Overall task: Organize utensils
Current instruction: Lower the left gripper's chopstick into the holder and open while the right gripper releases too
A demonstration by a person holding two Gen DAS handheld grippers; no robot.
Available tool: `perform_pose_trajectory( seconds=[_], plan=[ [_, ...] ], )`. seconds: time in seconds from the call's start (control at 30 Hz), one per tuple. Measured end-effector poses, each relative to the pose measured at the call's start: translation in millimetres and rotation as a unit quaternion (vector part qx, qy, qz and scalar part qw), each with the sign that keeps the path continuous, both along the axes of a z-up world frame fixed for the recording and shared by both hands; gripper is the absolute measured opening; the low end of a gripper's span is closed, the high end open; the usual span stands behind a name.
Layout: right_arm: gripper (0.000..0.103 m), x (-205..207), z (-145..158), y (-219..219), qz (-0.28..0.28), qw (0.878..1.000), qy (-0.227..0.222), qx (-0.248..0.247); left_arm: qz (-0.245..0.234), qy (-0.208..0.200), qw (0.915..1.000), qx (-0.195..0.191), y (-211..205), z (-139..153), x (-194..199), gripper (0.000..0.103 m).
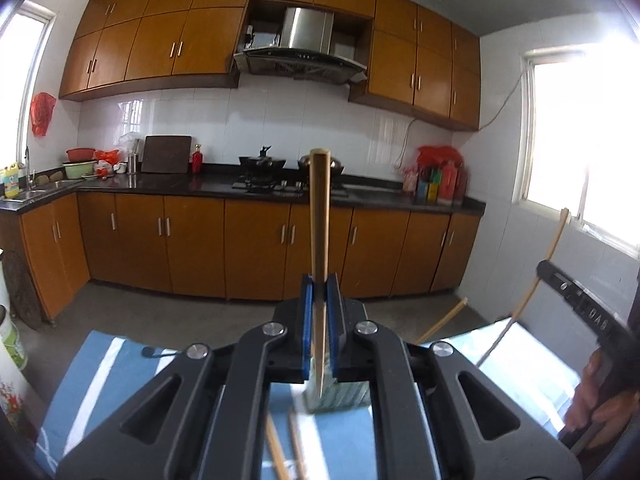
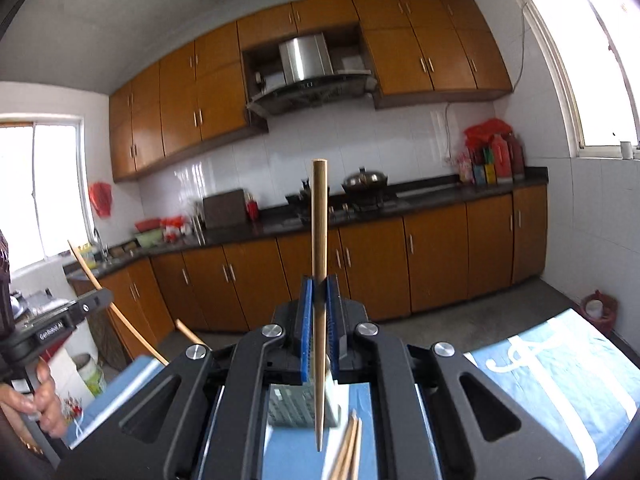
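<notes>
My left gripper (image 1: 320, 280) is shut on a wooden chopstick (image 1: 320, 216) that stands upright between its blue pads, tip pointing down over a grey slotted utensil holder (image 1: 340, 398). My right gripper (image 2: 320, 282) is shut on another wooden chopstick (image 2: 319, 240), also upright, tip down above the same grey holder (image 2: 292, 406). Loose chopsticks lie on the blue cloth beside the holder (image 1: 280, 456) (image 2: 348, 452). The right gripper's body and its chopstick (image 1: 536, 280) show at the right of the left wrist view.
A blue cloth with white pattern (image 2: 560, 380) covers the table below both grippers. Beyond it are orange kitchen cabinets (image 1: 192, 240), a dark counter with stove and pans (image 1: 264, 180), and a red-bagged bin (image 2: 600, 308) on the floor.
</notes>
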State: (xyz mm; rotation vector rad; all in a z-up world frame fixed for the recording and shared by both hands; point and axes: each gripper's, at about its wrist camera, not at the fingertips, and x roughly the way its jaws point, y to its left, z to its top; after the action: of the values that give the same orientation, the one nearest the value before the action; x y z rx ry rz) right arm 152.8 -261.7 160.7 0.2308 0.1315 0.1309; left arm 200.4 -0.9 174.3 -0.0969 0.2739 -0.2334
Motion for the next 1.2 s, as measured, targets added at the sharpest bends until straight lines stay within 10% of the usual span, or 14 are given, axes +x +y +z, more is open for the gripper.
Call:
perform_pose_trajectory(
  seconds=[0.3, 1.07, 1.2],
  plan=[
    [0.008, 62.2, -4.4, 21.2, -0.030, 0.999, -0.036, 0.016, 0.008, -0.028, 0.9995, -0.006, -35.7, 4.5, 50.4, 0.008],
    [0.009, 100.4, -62.2, 27.1, -0.025, 0.997, 0.068, -0.003, 0.016, 0.062, 0.9979, -0.008, -31.5, -66.4, 111.7, 0.013],
    [0.036, 86.3, -55.9, 19.6, -0.041, 0.997, 0.062, -0.001, 0.024, 0.059, 0.9979, -0.011, -25.1, -60.1, 99.7, 0.018]
  ],
)
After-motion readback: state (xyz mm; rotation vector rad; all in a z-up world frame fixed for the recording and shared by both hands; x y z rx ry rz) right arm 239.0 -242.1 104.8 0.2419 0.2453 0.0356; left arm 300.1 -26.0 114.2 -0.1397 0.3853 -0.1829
